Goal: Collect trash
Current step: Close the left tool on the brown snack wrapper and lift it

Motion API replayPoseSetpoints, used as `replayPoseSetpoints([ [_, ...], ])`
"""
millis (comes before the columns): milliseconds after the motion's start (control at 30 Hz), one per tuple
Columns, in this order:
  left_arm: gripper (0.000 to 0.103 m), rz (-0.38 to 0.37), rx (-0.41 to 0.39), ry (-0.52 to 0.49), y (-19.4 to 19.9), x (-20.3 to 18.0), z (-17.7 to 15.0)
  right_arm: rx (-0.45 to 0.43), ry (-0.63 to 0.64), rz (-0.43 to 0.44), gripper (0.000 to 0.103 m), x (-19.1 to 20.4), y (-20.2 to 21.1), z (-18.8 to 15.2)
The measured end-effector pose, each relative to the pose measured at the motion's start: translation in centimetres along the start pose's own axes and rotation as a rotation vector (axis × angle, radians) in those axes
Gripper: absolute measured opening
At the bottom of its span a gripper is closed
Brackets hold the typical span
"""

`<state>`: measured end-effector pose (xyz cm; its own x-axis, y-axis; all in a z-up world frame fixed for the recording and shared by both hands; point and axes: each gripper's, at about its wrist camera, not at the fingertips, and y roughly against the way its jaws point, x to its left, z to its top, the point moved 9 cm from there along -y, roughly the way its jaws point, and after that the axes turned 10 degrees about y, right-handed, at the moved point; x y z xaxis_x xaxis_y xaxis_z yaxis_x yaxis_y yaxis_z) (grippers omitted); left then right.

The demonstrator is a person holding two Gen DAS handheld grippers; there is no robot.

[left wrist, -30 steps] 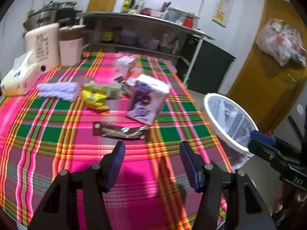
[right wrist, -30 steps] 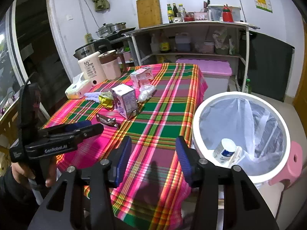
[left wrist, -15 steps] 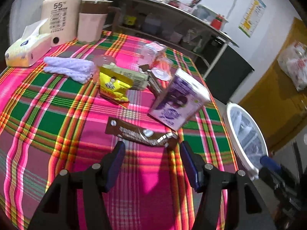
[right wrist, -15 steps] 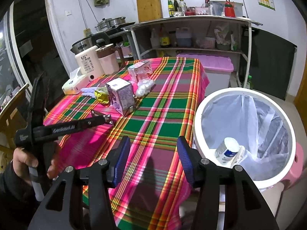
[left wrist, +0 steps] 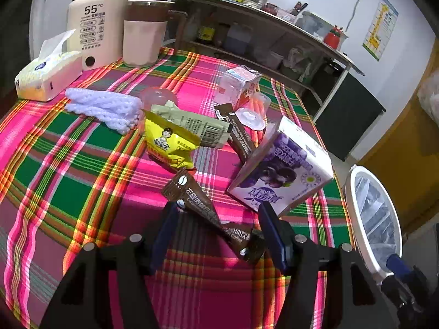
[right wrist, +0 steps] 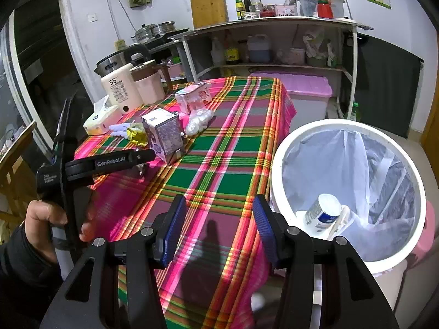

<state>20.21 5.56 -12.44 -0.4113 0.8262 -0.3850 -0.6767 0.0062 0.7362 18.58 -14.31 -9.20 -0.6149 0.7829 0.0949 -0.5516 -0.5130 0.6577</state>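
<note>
Left hand-held gripper [left wrist: 216,233]: fingers spread wide, low over the bench [left wrist: 55,192] with its plaid cloth. The brown coffee wrapper [left wrist: 211,213] lies flat on the cloth between the two blue pads, slanted from upper left to lower right; its near end reaches toward the right pad. Whether either pad touches it cannot be told. Nothing is pinched.

Ahead of this gripper and slightly right: the purple carton [left wrist: 282,175], tilted, one edge on the cloth. Ahead and left: the yellow snack bag [left wrist: 170,145], with a pale green packet [left wrist: 192,126] partly over its top. A second brown wrapper [left wrist: 238,134] lies beyond, running toward a clear plastic cup [left wrist: 252,112] on its side. Farther ahead stands a pink carton [left wrist: 238,85]. Far left: white foam netting [left wrist: 104,107], tissue box [left wrist: 46,74], cream kettle [left wrist: 96,30], pink jug [left wrist: 142,35].

Right hand-held gripper [right wrist: 216,230]: fingers spread, holding nothing, poised over the near corner of the bench. Just to its right stands the white trash bin [right wrist: 277,164] with a clear liner; a white cup [right wrist: 323,213] lies inside at the bottom. To its left, the person's left hand [right wrist: 46,222] grips the other tool's handle, the black body reaching toward the purple carton.
</note>
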Motion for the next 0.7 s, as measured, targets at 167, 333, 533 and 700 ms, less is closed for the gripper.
replayPoseSetpoints([
  [167, 0.062, 0.036, -0.016, -0.045, 0.6, 1.1, 0.0, 0.001, 0.000, 0.002, 0.052, 0.0, 0.0, 0.0],
  [333, 0.062, 0.052, -0.029, -0.026, 1.8, 3.3, 0.3, 0.000, 0.000, 0.005, 0.052, 0.1, 0.0, 0.0],
  [533, 0.062, 0.045, -0.019, -0.024, 2.3, 4.3, 0.0, -0.005, 0.015, 0.020, 0.052, 1.1, -0.3, 0.4],
  [700, 0.062, -0.031, -0.012, -0.050, 2.7, 2.2, -0.2, -0.005, 0.030, 0.025, 0.052, 1.8, -0.5, 0.9],
])
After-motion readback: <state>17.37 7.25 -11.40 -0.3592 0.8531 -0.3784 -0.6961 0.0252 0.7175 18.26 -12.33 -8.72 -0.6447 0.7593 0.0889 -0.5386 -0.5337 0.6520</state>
